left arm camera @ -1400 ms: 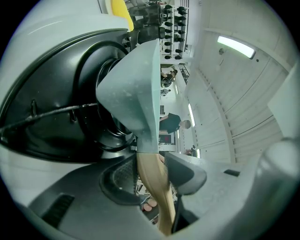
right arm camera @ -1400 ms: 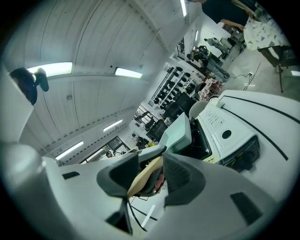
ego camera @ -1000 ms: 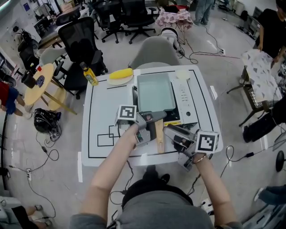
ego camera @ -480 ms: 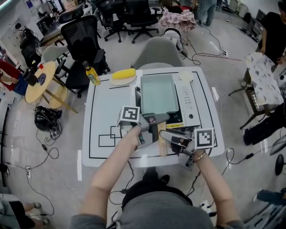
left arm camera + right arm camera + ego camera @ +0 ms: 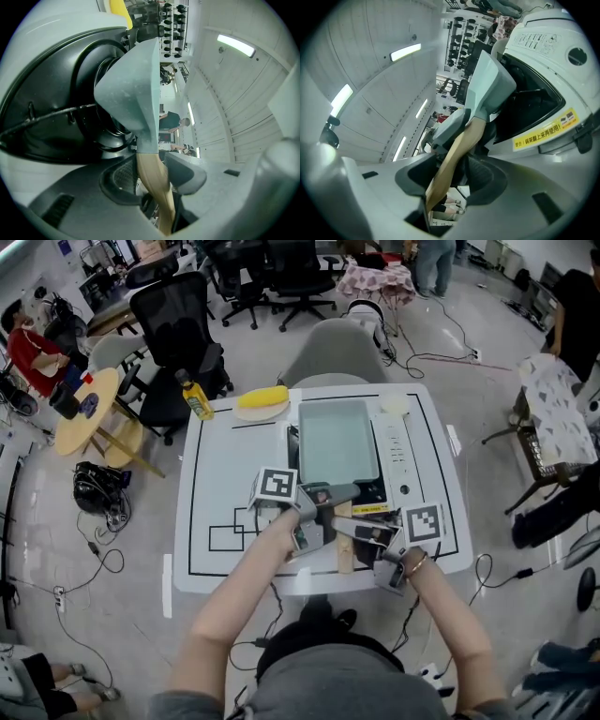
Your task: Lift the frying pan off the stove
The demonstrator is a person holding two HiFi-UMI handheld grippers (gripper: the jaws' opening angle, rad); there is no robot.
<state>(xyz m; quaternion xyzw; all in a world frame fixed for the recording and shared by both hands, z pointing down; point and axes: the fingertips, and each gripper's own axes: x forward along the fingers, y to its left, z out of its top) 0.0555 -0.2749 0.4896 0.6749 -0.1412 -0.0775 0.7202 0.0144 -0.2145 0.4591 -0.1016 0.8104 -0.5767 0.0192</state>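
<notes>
I'm gripping the frying pan [image 5: 337,442] by its wooden handle [image 5: 345,557] with the left gripper [image 5: 330,495]. The right gripper [image 5: 351,526] is closing around it, not yet pinching.

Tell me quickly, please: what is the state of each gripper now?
Left gripper: shut on the wooden pan handle.
Right gripper: jaws closing around the same handle, pads seemingly not pressing yet.

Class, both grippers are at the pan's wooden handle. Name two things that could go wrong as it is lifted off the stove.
1. The right gripper is closing its jaws round the handle but seems not to press it yet; lifting now might leave the left gripper carrying alone.
2. Both grips sit on the handle, so the long pan may dip at its far end and catch the stove.
</notes>
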